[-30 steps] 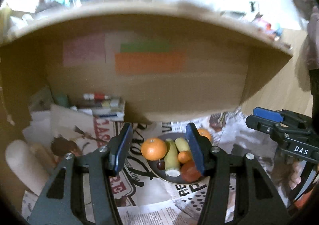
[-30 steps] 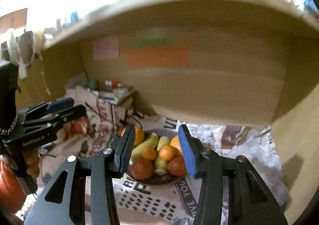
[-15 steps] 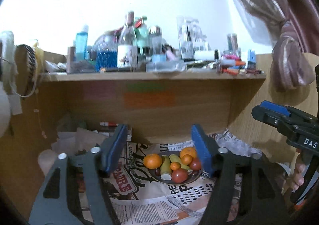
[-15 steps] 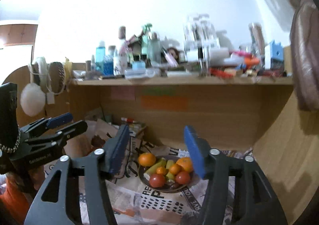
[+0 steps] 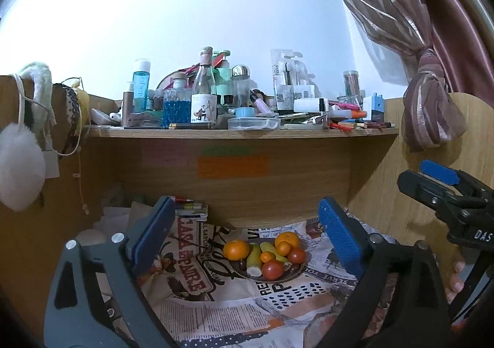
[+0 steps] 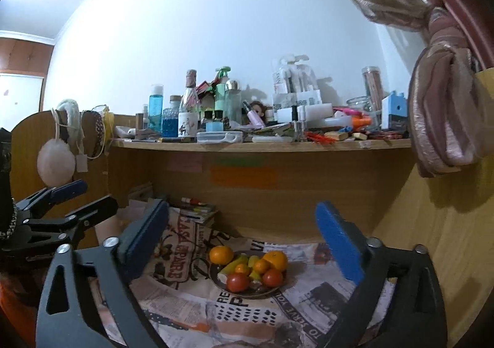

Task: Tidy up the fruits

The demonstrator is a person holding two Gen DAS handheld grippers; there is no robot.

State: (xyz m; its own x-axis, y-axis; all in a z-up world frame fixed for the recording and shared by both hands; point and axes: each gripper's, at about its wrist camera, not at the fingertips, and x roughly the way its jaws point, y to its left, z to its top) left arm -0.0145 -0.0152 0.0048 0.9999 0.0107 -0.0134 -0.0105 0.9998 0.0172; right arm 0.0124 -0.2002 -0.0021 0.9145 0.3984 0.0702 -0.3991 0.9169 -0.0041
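From the left wrist, the left tongs (image 5: 247,237) stand apart and empty, well short of the plate (image 5: 296,272) of fruit on the newspaper-covered tabletop (image 5: 216,311). From the right wrist, the right tongs (image 6: 240,237) likewise gape empty, framing that plate (image 6: 271,290) beneath the cluttered shelf (image 6: 262,144).

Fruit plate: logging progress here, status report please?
Left gripper open, empty. Right gripper open, empty. Fruit piled on plate on newspaper, untouched. Nothing between grippers and plate.

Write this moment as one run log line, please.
left gripper: open, empty | right gripper: open, empty | fruits: on plate | phase: hovering
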